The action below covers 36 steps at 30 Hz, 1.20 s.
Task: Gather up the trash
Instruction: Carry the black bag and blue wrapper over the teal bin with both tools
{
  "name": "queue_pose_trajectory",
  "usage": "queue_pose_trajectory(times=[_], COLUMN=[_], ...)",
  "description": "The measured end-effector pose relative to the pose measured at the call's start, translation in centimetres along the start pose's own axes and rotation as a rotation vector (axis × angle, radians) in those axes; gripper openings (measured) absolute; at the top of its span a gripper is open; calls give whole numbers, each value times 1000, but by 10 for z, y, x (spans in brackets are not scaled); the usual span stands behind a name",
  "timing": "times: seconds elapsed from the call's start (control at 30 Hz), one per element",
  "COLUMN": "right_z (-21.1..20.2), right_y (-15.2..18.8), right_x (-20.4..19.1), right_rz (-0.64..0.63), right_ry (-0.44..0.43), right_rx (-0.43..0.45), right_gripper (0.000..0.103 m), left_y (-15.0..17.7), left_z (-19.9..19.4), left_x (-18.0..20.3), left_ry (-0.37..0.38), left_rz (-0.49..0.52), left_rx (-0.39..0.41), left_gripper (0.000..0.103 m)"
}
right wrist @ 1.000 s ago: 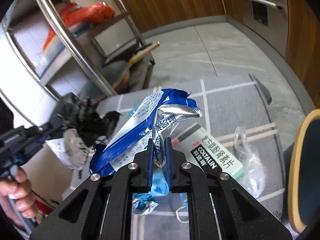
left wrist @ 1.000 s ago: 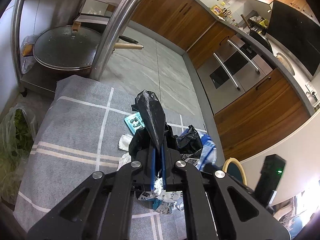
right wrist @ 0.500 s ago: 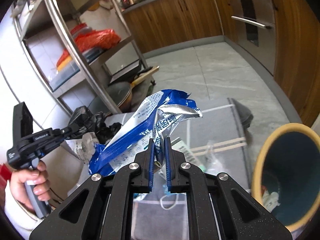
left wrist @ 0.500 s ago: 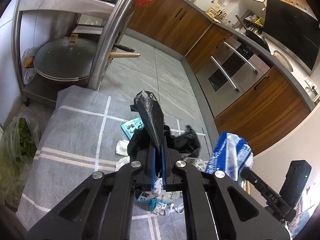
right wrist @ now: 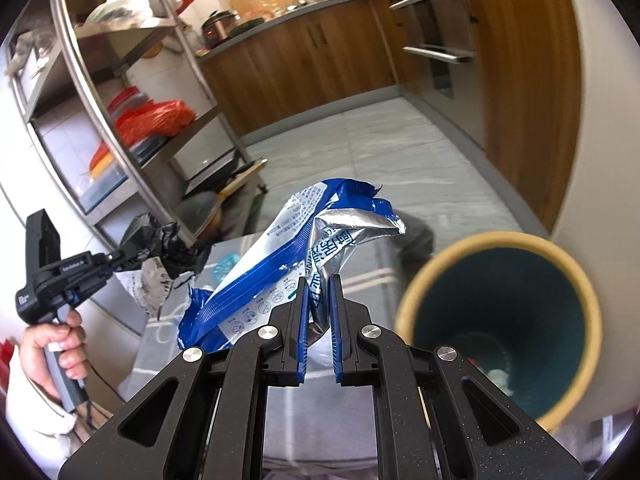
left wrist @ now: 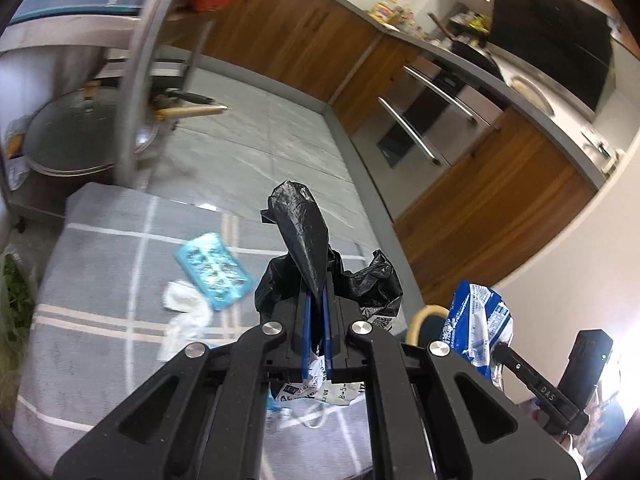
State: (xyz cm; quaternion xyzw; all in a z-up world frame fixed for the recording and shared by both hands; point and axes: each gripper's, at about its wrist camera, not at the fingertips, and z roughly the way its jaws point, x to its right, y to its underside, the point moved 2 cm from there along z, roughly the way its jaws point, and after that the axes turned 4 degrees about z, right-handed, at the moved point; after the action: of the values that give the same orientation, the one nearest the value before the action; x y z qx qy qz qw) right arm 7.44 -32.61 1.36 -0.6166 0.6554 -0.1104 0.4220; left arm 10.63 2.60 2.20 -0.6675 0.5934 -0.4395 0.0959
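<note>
Both grippers carry trash above the grey checked rug.

Left wrist view: the left gripper (left wrist: 316,308) is clamped on a black plastic bag (left wrist: 304,236), whose twisted end juts up and forward past the fingertips along the fingers' line; the rest bunches around and under them. A teal blister pack (left wrist: 214,266) and white tissue (left wrist: 184,306) lie on the rug (left wrist: 88,280).
Right wrist view: the right gripper (right wrist: 320,292) pinches a blue-and-silver wrapper (right wrist: 288,248), its long axis slanting from lower left to upper right, just left of the bin (right wrist: 416,292).
</note>
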Motion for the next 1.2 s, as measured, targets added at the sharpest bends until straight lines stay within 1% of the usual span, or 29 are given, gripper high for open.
queue_pose_trajectory(times=[0.13, 0.27, 0.43, 0.7, 0.83, 0.97, 1.13, 1.2], right_z=[-15, -28, -39, -54, -62, -68, -65, -63], right_y=[4, 9, 16, 22, 26, 30, 34, 36], right_x=[26, 53, 76, 115, 128, 134, 139, 142], right_rz=[36, 87, 114, 184, 193, 195, 200, 203], right_ry=[34, 65, 122, 207, 255, 289, 319, 329], right_rx=[26, 56, 85, 113, 129, 135, 110, 96], right_gripper=[11, 11, 11, 11, 11, 11, 11, 11], left_y=[7, 15, 22, 43, 61, 77, 93, 98], left_z=[16, 31, 48, 92, 117, 142, 178, 188], left_x=[32, 59, 96, 153, 184, 204, 222, 228], left_ry=[39, 76, 124, 182, 198, 218, 227, 248], left_rz=[52, 82, 120, 168, 226, 269, 325, 339], left_rx=[-33, -60, -84, -161, -201, -242, -288, -307], left_gripper=[4, 4, 4, 4, 4, 4, 4, 4])
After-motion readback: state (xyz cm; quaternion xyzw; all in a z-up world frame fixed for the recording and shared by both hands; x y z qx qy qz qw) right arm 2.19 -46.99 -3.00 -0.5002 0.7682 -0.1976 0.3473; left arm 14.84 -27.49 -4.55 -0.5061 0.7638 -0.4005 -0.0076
